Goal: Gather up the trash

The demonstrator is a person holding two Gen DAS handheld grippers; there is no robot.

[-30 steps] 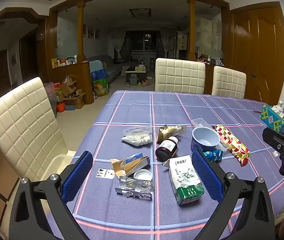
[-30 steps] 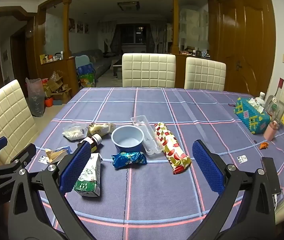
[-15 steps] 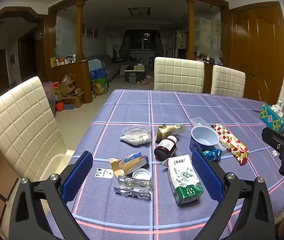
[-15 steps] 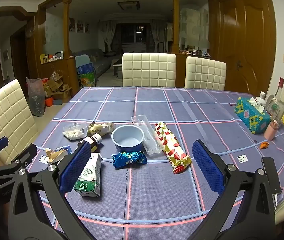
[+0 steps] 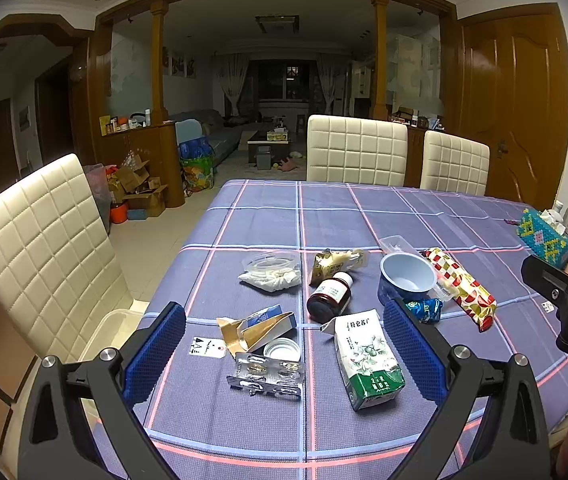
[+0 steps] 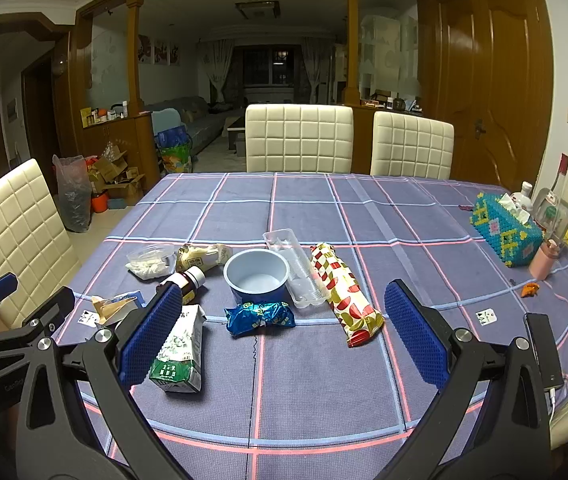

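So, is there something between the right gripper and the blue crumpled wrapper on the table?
Nothing visible. The right gripper is open above the tablecloth, and the blue wrapper lies between its fingers' line of sight. The blue bowl stands just behind the wrapper, not in front.

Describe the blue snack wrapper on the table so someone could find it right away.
On the purple checked tablecloth, find the round pale-blue bowl. Just in front of it lies the crumpled shiny blue foil wrapper, between the green-and-white milk carton and the red-and-yellow patterned packet; nothing else nearby is glossy blue.
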